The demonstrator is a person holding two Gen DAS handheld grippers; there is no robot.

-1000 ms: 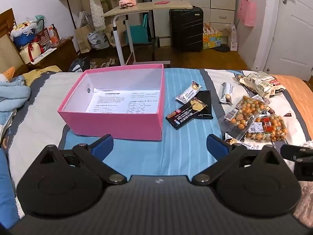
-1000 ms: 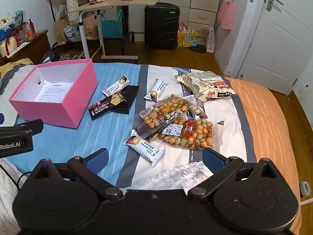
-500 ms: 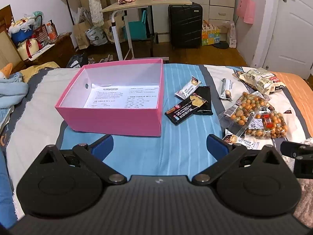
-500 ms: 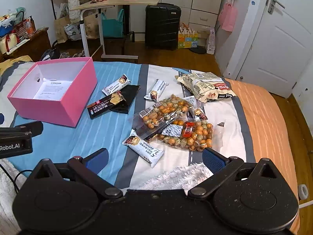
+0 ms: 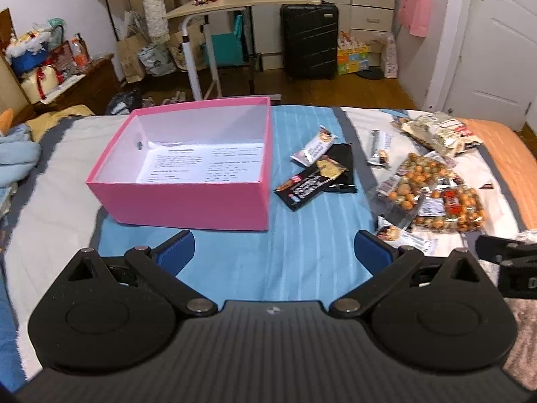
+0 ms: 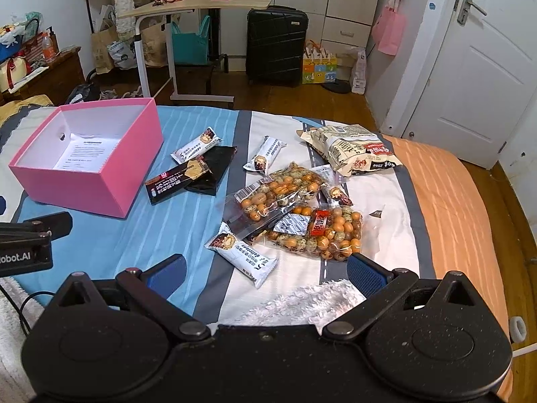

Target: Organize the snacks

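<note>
Bedroom scene, work surface is a bed [image 6: 436, 181] with a striped blue, white and orange cover. Nothing is held: the left gripper [image 5: 273, 252] and the right gripper [image 6: 265, 273] are both spread wide and empty, hovering over the near edge. Nearest snack is a white bar wrapper [image 6: 242, 254], lying just ahead of the right gripper and slightly to its left, long axis running diagonally from near right to far left across the finger line; some wrist rotation is probably needed for a grip across the short side. Right arm is judged the nearer one. Just behind it two clear bags of nuts [image 6: 310, 223] overlap, then black wrappers [image 6: 188, 178], two more white bars and a large beige bag [image 6: 349, 149] farthest out. A pink box [image 5: 191, 164], open with only a printed sheet inside, sits ahead of the left gripper, left of all the snacks. Beyond the bed: wood floor, a rolling desk [image 6: 194, 3], a black suitcase [image 6: 277, 45], a white door.
</note>
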